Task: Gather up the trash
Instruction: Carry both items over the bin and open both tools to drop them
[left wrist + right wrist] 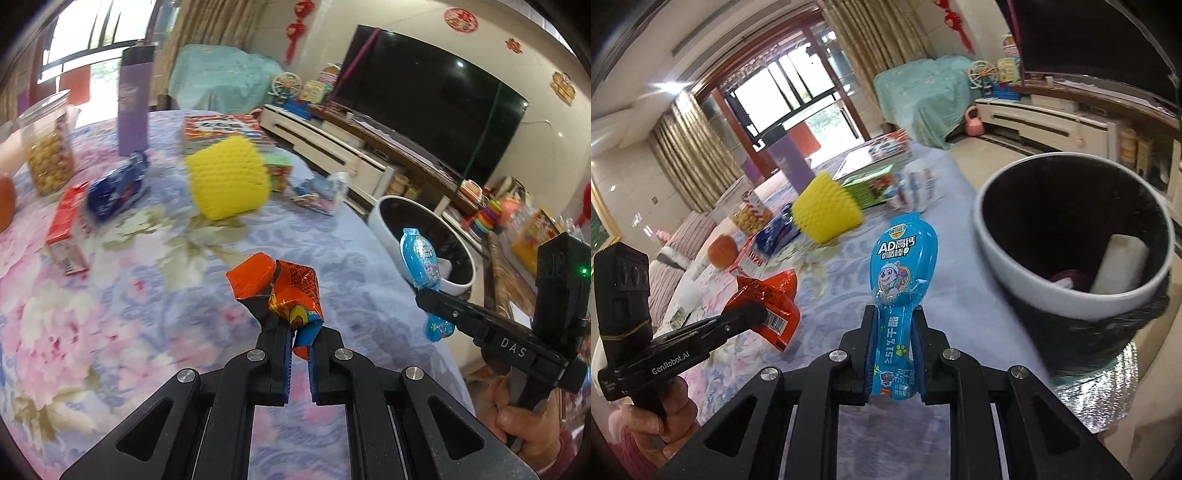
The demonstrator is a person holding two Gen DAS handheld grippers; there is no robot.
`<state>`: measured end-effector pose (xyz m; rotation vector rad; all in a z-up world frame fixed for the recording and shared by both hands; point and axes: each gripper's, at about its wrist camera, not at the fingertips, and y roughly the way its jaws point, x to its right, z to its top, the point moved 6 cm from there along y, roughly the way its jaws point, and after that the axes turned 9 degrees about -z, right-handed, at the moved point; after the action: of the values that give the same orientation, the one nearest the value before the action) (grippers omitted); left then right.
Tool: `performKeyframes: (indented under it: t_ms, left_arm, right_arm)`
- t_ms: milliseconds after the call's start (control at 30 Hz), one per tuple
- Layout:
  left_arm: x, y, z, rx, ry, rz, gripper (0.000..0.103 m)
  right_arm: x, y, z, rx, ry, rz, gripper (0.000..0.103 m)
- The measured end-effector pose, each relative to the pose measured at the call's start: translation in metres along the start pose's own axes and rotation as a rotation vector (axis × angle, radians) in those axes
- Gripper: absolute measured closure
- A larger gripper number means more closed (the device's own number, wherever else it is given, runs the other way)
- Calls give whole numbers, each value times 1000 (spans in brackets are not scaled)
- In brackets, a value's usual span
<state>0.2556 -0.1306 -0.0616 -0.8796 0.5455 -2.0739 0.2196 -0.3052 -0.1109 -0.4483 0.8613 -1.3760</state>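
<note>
Left tongs (295, 317) clamp orange wrapper (280, 288); right tongs (894, 325) clamp blue "AD" wrapper (905, 254)

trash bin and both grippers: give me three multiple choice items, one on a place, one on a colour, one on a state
1. Where is the trash bin?
A. on the middle of the table
B. beside the table's edge, off the tablecloth
C. on the TV stand

2. What colour is the wrapper in the left gripper?
A. orange-red
B. green
C. white

3. What is the state of the right gripper?
A. wide open and empty
B. shut with nothing in it
C. shut on a blue wrapper

Answers:
1 B: the bin's white rim sits past the cloth's edge, in front of the TV stand.
2 A: crumpled orange-red foil sticks up between its fingers.
3 C: both pads press on the blue wrapper's narrow lower part.
</note>
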Motion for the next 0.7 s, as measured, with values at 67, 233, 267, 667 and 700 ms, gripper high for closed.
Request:
performKeyframes:
  t_ms: [67, 233, 267, 667, 700]
  left_arm:
    - [10, 7, 3, -6, 17, -13, 98]
    - [25, 25, 13, -14, 49, -34, 98]
    - [28, 29, 15, -16, 56, -41, 98]
    - [61, 65, 33, -30, 117, -85, 98]
    - [63, 68, 35, -31, 119, -88, 98]
  right_arm:
    - [9, -5, 2, 9, 12, -11, 86]
    - [31, -13, 7, 23, 40, -34, 86]
    - [36, -14, 8, 25, 46, -41, 86]
    - [77, -25, 18, 52, 97, -92, 86]
    - [80, -26, 19, 54, 99, -94, 86]
